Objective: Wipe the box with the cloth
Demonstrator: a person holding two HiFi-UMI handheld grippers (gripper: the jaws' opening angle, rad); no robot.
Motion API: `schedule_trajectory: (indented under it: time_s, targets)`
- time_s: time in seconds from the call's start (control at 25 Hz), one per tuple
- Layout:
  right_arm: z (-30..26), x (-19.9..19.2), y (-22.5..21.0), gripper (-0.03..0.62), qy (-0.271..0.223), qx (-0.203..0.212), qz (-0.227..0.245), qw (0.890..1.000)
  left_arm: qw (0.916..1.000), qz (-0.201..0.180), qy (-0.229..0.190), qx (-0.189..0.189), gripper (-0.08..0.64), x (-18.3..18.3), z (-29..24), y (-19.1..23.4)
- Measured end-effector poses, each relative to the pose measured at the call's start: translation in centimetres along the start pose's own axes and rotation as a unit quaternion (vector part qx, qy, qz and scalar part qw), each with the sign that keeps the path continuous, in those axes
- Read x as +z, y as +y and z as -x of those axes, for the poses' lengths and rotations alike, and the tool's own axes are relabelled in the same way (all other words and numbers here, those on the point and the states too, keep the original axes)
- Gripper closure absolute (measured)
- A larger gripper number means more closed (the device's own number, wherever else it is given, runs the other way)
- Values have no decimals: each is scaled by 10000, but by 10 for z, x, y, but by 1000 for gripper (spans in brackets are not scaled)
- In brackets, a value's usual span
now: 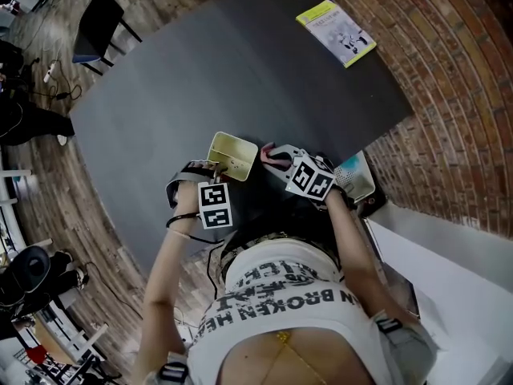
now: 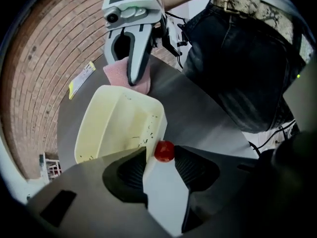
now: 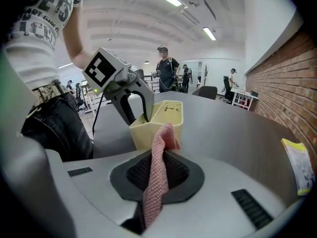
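Observation:
A pale yellow box [image 1: 233, 152] stands on the dark grey table [image 1: 240, 62], near its front edge. My left gripper [image 1: 215, 168] points down over the box's near corner. In the left gripper view the box's wall [image 2: 161, 182] runs between the spread jaws, with a small red round bit [image 2: 164, 151] at its rim; the pads do not squeeze it, so the gripper [image 2: 163, 170] is open. My right gripper [image 3: 158, 155] is shut on a pink knitted cloth [image 3: 157, 172], just right of the box [image 3: 158, 120]. The cloth [image 1: 269, 151] hangs beside the box's wall.
A yellow-green booklet [image 1: 337, 32] lies at the table's far right. A dark chair [image 1: 98, 24] stands beyond the table's left side. A small device [image 1: 357, 175] sits by the right table edge. A white counter [image 1: 457, 287] is at lower right. Several people stand far off [image 3: 166, 68].

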State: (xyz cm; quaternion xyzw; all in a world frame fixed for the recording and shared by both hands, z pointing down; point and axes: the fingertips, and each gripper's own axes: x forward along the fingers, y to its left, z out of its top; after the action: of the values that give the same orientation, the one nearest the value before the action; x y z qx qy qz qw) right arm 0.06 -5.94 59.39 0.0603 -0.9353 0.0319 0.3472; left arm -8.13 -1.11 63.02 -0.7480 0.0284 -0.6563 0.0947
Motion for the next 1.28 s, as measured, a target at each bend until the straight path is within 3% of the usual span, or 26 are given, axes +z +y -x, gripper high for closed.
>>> schedule_trajectory:
  time_s: [0.16,0.48,0.64,1.0,1.28]
  targets:
    - [-1,-5,-25,575,173,-395,-169,9989,9997,177,-150,-77,385,5,-1,-2]
    - [-16,-1,-42,575,297,-331,-55,9990,9945,904,-506,-173,399,32,-2,0]
    - [-20,2,-48,575,144,-261,-172,9994,9945,882,-517,-214,405,36,-3,0]
    - [-24,0,-27,574,335,-9,364,9988,9946,852,-549,-233,410,35,-3,1]
    - [-25,-4,-5,574,378,94,329,9987,9937,939,-577,-225,411,34,-3,0]
